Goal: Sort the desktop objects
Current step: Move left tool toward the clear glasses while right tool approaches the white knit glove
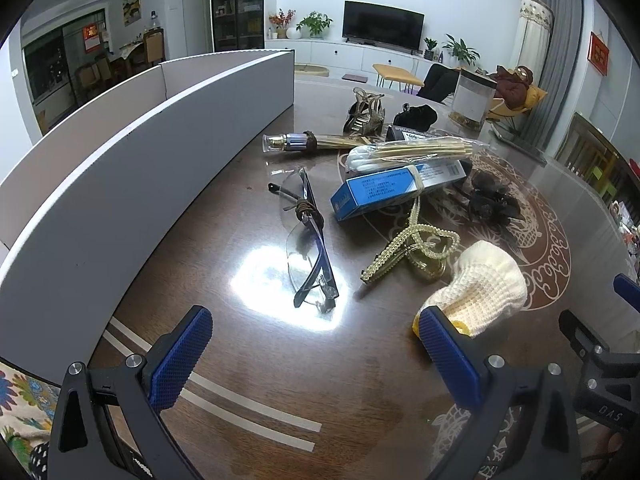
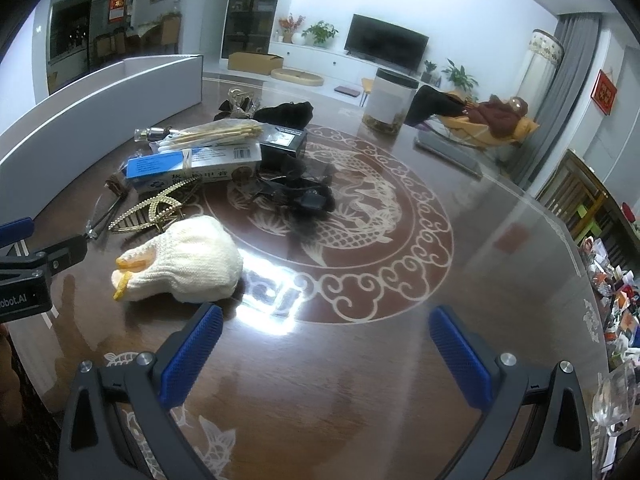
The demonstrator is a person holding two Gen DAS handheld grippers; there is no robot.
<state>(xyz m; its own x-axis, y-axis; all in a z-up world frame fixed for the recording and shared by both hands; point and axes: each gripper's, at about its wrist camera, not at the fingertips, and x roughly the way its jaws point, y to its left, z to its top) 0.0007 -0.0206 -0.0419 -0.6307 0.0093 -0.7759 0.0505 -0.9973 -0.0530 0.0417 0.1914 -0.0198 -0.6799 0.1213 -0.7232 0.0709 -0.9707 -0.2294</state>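
Note:
A pile of objects lies on the dark round table. Clear glasses lie in front of my left gripper, which is open and empty above the table. A gold hair clip, a blue box, cotton swabs and a small perfume bottle lie beyond. A cream knit glove lies left of my right gripper, which is open and empty. The glove touches my left gripper's right finger.
A white divided box stands along the table's left side. A clear jar stands at the far side. Dark hair clips and a black pouch lie in the pile. A wine glass stands at the right edge.

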